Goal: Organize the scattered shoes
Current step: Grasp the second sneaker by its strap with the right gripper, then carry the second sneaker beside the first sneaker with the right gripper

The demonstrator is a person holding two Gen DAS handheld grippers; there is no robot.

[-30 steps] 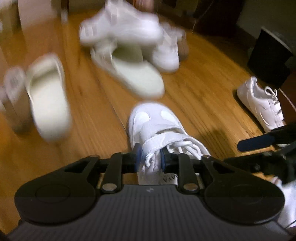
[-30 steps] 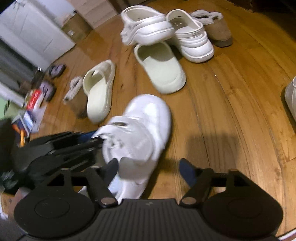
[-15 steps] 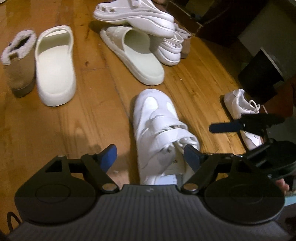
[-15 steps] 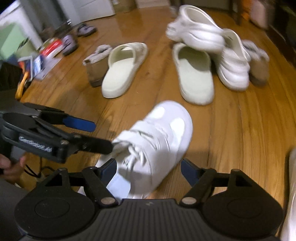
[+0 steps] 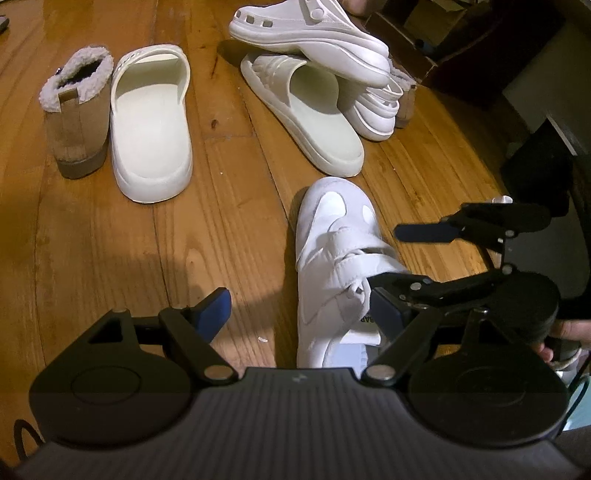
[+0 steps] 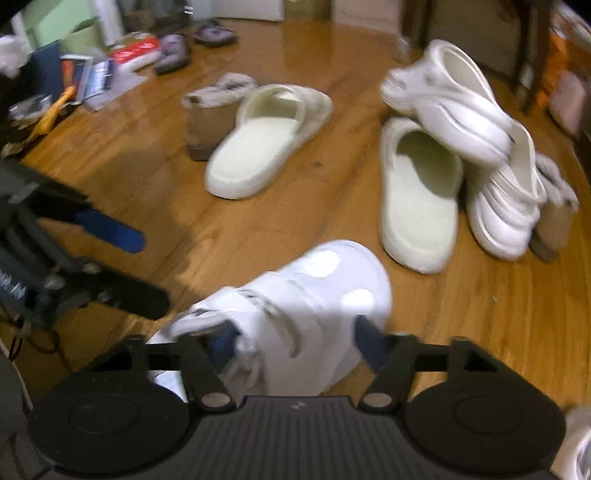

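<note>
- Ahead of the left gripper (image 5: 297,308), whose fingers stand spread wide with floor between them, lie a cream slide (image 5: 149,125) and, touching its far-left side, a tan fleece-lined boot (image 5: 75,114).
- Further ahead and to the right, a second cream slide (image 5: 306,118) lies under a white clog (image 5: 310,33), which leans across it and a second white clog (image 5: 376,107).
- The white strap sneaker (image 5: 332,258) sits on the wooden floor (image 5: 92,240) just inside the left gripper's right finger, toe pointing away.
- The right gripper (image 6: 293,338) straddles the sneaker (image 6: 295,295), fingers parted on either side of it (whether the pads touch the shoe, I cannot tell; that view is blurred).
- Smooth moulded foam for slides and clogs; glossy leather-like toe and two wide straps on the sneaker.
- Only the right wrist view shows clutter (image 6: 85,70) and small dark slippers (image 6: 192,44) far ahead-left, plus a second tan boot (image 6: 554,221) beside the clogs; the left gripper (image 6: 92,258) intrudes at its left.
</note>
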